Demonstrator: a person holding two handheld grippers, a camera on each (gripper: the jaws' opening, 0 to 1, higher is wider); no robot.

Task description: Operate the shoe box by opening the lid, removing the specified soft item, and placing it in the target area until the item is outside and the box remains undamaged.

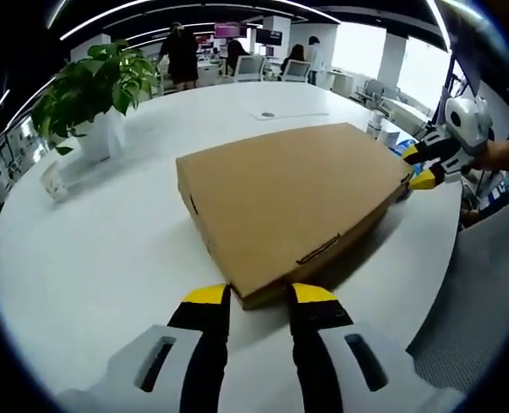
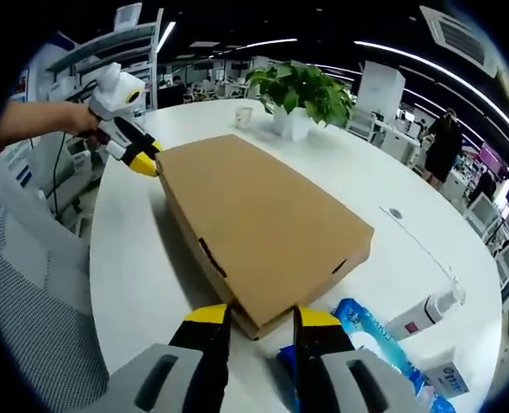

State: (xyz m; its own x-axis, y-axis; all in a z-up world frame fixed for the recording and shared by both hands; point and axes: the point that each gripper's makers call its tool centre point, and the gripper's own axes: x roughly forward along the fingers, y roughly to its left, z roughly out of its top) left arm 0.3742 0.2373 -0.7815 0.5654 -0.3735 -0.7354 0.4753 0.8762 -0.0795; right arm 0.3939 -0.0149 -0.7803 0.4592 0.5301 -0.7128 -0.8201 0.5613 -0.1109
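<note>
A flat brown cardboard box [image 1: 288,206] lies closed on a round white table [image 1: 90,258], and everything else sits around it. In the left gripper view, the left gripper [image 1: 260,297] has its yellow-tipped jaws apart, one on each side of the box's nearest corner, which pokes into the gap between them. Whether the tips actually touch the cardboard is hard to tell from here. At the box's opposite corner the right gripper [image 1: 422,165] comes in, a hand [image 1: 505,155] behind it, its yellow tips right at the box's edge.

The right gripper view shows the same box [image 2: 258,224] from the other end. The right gripper [image 2: 262,317] also stands open, its jaws astride the near corner of the box. Across the lid, the left gripper [image 2: 142,159] meets the far corner, held by a hand [image 2: 77,120].

Beyond the box, a leafy potted plant [image 1: 95,90] stands in a white pot, with a small white cup [image 1: 54,182] beside it. Just beside the box's near corner in the right gripper view lies a blue and white soft packet [image 2: 370,344], and a little farther from the box a white bottle [image 2: 431,311] lies on its side. A grey mesh chair [image 2: 30,292] sits off the table's edge, on the side of the box away from the plant. People stand among desks well behind the box.
</note>
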